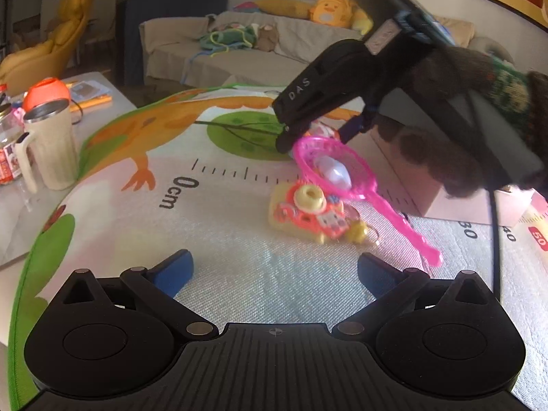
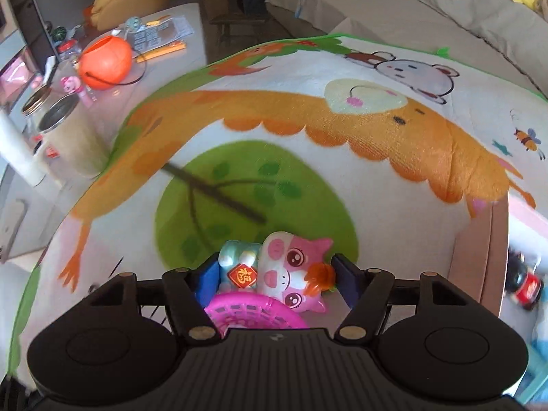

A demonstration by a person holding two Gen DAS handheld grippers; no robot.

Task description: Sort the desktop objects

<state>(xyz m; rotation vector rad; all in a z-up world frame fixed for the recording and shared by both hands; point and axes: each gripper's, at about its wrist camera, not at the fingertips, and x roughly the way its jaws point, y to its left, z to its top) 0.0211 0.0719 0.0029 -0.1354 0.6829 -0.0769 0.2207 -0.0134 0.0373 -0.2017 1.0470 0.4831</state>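
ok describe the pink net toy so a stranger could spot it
On the cartoon giraffe play mat, look by the yellow-and-orange plastic toy. Just above it, the right hand-held gripper holds a bright pink plastic scoop net, the only long-handled thing there.
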